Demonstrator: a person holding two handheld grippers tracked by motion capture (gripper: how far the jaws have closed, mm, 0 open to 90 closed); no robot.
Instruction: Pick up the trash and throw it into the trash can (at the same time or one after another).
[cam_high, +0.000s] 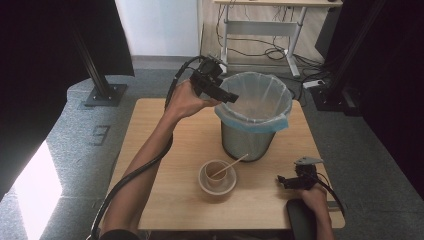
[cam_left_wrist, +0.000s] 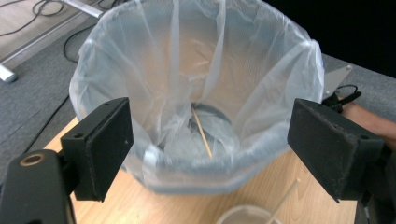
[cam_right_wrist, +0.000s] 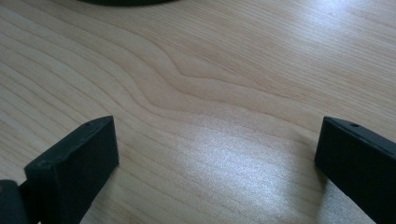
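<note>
Thin wooden stick (cam_left_wrist: 201, 131) lies inside the round metal bin (cam_high: 247, 142) with the clear plastic bag (cam_high: 260, 102), which stands at the back of the light wooden table (cam_high: 165, 200). Left gripper (cam_high: 226, 95) hangs over the bin's rim with its jaws wide apart and nothing between them. Right gripper (cam_high: 281, 181) rests low near the table's front right corner, jaws wide apart and empty, beside a small paper cup (cam_high: 217, 177) with another stick (cam_high: 229, 166) in it.
</note>
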